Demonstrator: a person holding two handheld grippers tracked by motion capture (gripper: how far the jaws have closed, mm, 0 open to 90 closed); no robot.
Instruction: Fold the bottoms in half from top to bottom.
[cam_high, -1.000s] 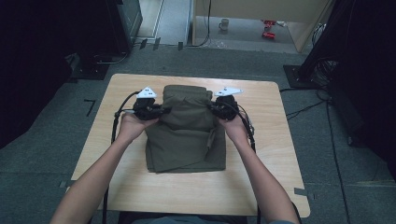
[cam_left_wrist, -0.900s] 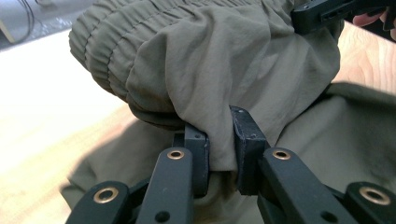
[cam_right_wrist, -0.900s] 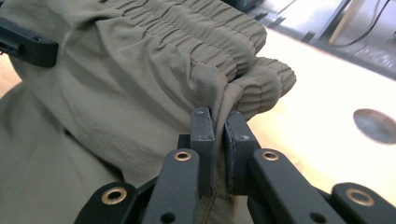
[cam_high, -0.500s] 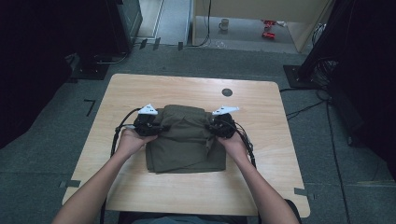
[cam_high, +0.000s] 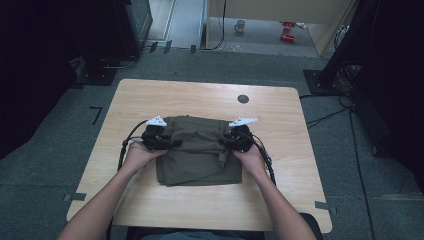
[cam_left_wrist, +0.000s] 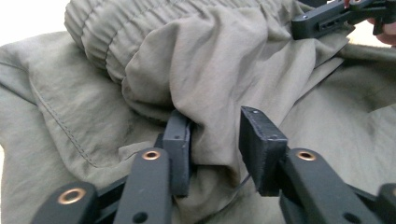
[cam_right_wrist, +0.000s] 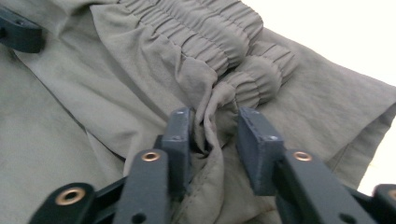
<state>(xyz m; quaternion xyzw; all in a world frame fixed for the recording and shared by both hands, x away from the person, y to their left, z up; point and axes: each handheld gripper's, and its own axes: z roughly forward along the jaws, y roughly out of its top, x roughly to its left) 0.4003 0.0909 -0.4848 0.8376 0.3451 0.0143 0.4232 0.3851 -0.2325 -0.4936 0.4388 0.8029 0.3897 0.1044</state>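
On the wooden table, slightly toward the person's side of its middle, an olive-green garment is laid in a folded, roughly rectangular bundle. Its far edge is seen to be doubled over toward the person, so that the gathered elastic waistband lies on top of the lower layers. The left gripper is placed at the left end of that doubled edge, and the right gripper at the right end, each held in one of the person's hands with the forearms coming in from the near side. In the left gripper view, a thick fold of the fabric, just below the waistband, is caught between the two black jaws; the jaws are parted by the width of that fold, and the cloth is pressed against the left pad while the right pad stands close beside it. The other gripper's black jaw is seen at the top right of that view, resting on the cloth. In the right gripper view, a bunched pleat of the garment, directly under the ruched waistband, is pinched between the jaws, which are likewise narrowed around it rather than fully closed. A small dark round mark is seen on the tabletop beyond the garment, well apart from both grippers.
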